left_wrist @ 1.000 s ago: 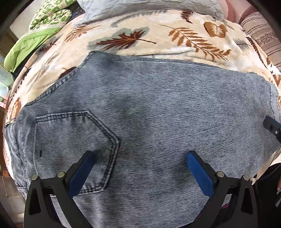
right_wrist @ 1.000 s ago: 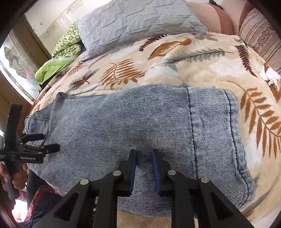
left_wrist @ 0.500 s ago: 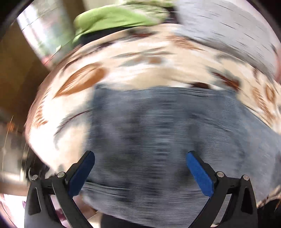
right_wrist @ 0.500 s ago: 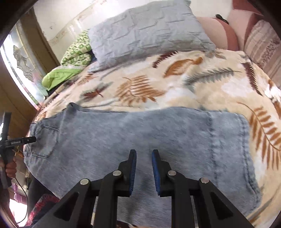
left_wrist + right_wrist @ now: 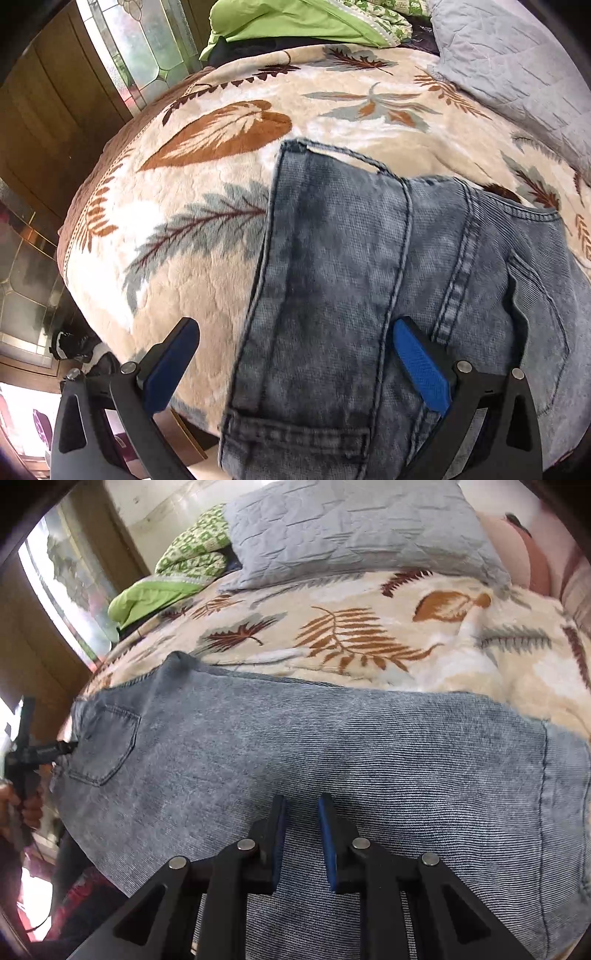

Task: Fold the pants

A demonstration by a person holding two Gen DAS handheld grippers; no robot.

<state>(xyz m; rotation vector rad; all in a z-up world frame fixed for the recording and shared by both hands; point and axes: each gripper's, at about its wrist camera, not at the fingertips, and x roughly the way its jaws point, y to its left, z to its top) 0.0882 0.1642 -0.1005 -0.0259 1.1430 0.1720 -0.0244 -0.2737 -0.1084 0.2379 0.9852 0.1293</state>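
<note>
Blue-grey jeans (image 5: 295, 746) lie folded lengthwise across a leaf-print blanket (image 5: 369, 638), back pocket (image 5: 107, 746) facing up at the left end. In the left wrist view the waistband (image 5: 332, 236) runs toward me. My left gripper (image 5: 295, 363) hangs open over that end, one finger (image 5: 173, 365) above the blanket and the other (image 5: 421, 365) above the denim. The right wrist view shows it at the waist edge (image 5: 62, 747), held by a hand (image 5: 22, 805). My right gripper (image 5: 303, 836) is shut above the middle of the legs, holding nothing.
A grey quilted pillow (image 5: 351, 528) and green bedding (image 5: 155, 594) lie at the back of the bed, a pink cushion (image 5: 517, 554) at the back right. The bed's edge drops off at the left beside wooden panels and a glass door (image 5: 147, 44).
My left gripper has swung left from above the back pocket to the waistband end and rolled, still open. The right gripper drifted slightly along the legs, jaws still together.
</note>
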